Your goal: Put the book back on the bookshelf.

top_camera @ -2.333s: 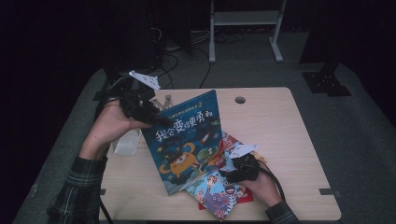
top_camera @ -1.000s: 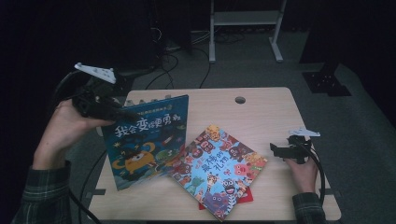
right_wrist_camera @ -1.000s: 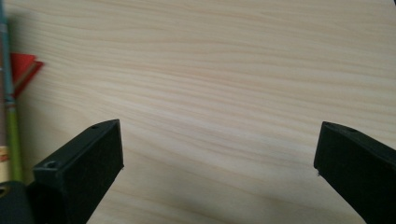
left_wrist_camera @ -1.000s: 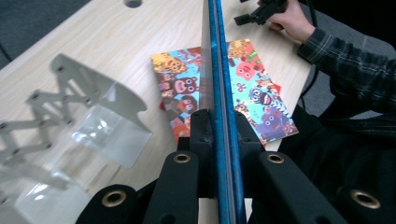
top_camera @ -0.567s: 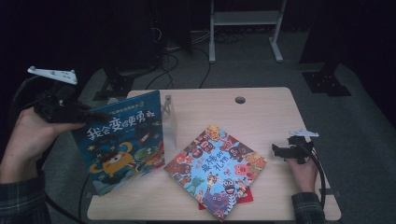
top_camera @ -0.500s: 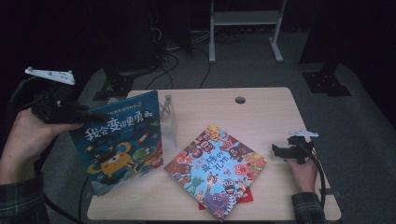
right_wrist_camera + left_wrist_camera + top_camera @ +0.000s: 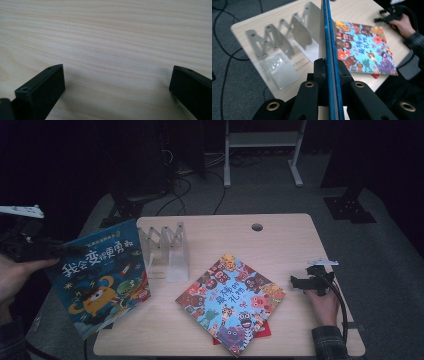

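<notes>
So the left gripper (image 7: 60,249) is clamped tight on the top edge of the blue picture book (image 7: 102,277), and in the left gripper view you can see both black jaws pinched flat against the book's (image 7: 329,50) covers with the spine running straight up the middle. From the high view the book hangs out at about 9 o'clock of the table (image 7: 280,235), tilted, with its lower part overlapping the table's left edge. Just to its right, around 10 o'clock on the tabletop, stands the clear accordion-style book rack (image 7: 165,247), close to the book but not obviously touching it. A second colorful monster book (image 7: 231,301) lies flat near 6 o'clock, with a red thing (image 7: 265,331) peeking out underneath. Over at 3 o'clock the right gripper (image 7: 298,282) sits low by the table's edge in the person's hand, jaws spread wide apart with nothing but bare wood (image 7: 112,50) between them.
</notes>
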A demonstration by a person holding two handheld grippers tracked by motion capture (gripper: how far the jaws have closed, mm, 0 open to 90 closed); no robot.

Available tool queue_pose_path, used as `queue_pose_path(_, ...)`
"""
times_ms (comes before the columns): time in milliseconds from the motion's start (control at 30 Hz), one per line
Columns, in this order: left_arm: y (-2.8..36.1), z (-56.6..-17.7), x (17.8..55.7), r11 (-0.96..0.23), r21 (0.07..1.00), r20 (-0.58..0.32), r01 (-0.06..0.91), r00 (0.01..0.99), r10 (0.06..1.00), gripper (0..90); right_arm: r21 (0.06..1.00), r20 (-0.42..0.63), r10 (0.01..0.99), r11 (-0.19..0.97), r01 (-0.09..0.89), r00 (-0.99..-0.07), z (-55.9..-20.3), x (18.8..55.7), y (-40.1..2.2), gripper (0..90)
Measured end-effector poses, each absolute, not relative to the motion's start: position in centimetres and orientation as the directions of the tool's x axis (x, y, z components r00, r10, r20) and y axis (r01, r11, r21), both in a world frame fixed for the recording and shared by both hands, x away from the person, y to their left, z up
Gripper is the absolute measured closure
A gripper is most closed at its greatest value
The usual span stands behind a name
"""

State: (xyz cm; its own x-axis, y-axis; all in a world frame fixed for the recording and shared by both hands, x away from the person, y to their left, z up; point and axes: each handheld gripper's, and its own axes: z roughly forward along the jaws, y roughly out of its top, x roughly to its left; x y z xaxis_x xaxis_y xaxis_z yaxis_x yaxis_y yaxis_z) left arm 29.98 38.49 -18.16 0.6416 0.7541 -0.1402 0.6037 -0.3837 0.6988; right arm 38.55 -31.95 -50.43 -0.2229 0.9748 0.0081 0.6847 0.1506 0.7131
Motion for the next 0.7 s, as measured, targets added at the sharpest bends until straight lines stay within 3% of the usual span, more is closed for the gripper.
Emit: queue_pose_path(700,40.5,-20.8,33.6,-0.232,0.774,-0.091,0.589,0.466,0.880,82.1,0.712,0.010,0.975,0.150,0.686,-0.224,-50.4,38.5,-31.9,0.0)
